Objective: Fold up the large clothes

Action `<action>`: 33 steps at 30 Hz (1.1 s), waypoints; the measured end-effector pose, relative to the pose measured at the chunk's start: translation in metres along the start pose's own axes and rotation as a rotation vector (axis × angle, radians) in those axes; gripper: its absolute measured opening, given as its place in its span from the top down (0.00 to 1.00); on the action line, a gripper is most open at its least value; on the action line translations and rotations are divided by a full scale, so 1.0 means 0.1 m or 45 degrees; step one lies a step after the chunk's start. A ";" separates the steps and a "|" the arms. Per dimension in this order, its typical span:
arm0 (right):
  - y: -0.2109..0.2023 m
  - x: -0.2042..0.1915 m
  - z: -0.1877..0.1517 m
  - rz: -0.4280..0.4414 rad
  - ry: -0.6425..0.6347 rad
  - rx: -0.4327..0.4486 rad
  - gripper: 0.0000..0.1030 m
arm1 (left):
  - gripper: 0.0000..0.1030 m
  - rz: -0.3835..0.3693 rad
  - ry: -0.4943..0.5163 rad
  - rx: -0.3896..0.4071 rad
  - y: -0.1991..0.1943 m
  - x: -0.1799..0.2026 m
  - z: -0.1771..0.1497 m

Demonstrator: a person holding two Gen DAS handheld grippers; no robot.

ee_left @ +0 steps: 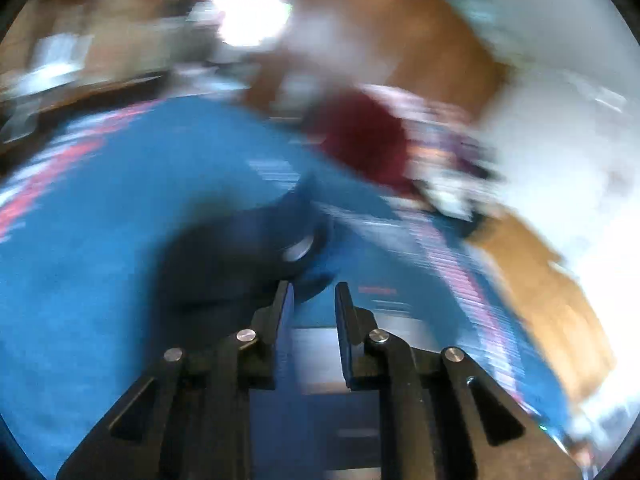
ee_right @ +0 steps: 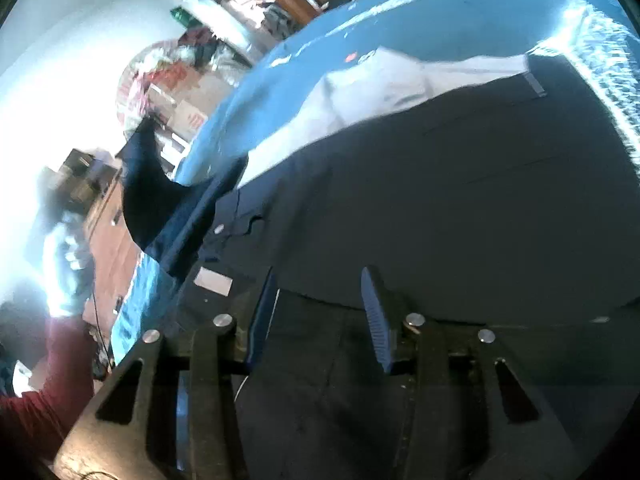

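Both jaws spread, empty — left gripper [ee_left: 314, 292] blurred, right gripper [ee_right: 320, 280] over dark garment [ee_right: 460, 200] — risk: pinching one layer, dragging folds askew.

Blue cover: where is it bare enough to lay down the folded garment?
Bare blue cover lies beyond the pale lining of the dark garment, toward the patterned border. The near side is taken by the garment. The left view is too blurred to judge.

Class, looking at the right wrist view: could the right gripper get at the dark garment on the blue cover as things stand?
Probably yes. The right gripper is open right above the dark garment, with nothing between its fingers and the cloth.
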State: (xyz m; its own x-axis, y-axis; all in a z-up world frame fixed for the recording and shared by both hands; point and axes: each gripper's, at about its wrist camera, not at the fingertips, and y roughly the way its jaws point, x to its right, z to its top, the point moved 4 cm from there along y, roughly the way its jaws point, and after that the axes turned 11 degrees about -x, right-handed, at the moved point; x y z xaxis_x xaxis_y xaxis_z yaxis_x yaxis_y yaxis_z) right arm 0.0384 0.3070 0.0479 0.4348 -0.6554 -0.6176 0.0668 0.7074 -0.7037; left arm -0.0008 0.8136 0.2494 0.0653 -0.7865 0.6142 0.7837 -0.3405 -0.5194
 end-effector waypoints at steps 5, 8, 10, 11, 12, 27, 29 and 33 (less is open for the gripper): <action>-0.42 0.28 -0.06 -0.015 0.052 0.063 0.57 | 0.67 -0.554 0.148 -0.206 0.81 1.69 -0.47; -0.56 0.49 -0.10 -0.012 0.087 0.061 0.55 | 0.56 -0.593 0.161 -0.279 0.98 1.95 -0.85; -0.59 0.59 -0.09 0.006 0.105 0.056 0.55 | 0.49 -0.511 0.123 -0.280 0.95 1.76 -1.02; -0.58 0.63 -0.07 0.026 0.114 0.047 0.54 | 0.49 -0.488 0.063 -0.292 0.94 1.57 -1.12; -0.55 0.66 -0.04 0.045 0.124 0.038 0.53 | 0.49 -0.425 0.007 -0.296 0.91 1.32 -1.23; 1.19 -0.94 1.13 0.198 -0.155 -0.340 0.46 | 0.42 0.143 -0.476 -0.157 -0.04 -1.18 -2.17; 1.44 -0.86 1.37 0.165 -0.093 -0.361 0.46 | 0.41 0.149 -0.432 -0.159 0.04 -1.19 -2.25; 1.92 -0.80 1.60 0.024 -0.090 -0.448 0.47 | 0.36 0.124 -0.396 -0.135 0.09 -1.17 -2.34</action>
State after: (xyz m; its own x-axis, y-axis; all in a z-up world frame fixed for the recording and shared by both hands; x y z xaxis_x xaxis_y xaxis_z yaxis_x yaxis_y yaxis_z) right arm 0.1596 0.5377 0.0185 0.4946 -0.6145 -0.6147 -0.2503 0.5766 -0.7778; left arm -0.1460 0.7820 0.0335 0.3348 -0.6288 0.7018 0.6968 -0.3362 -0.6336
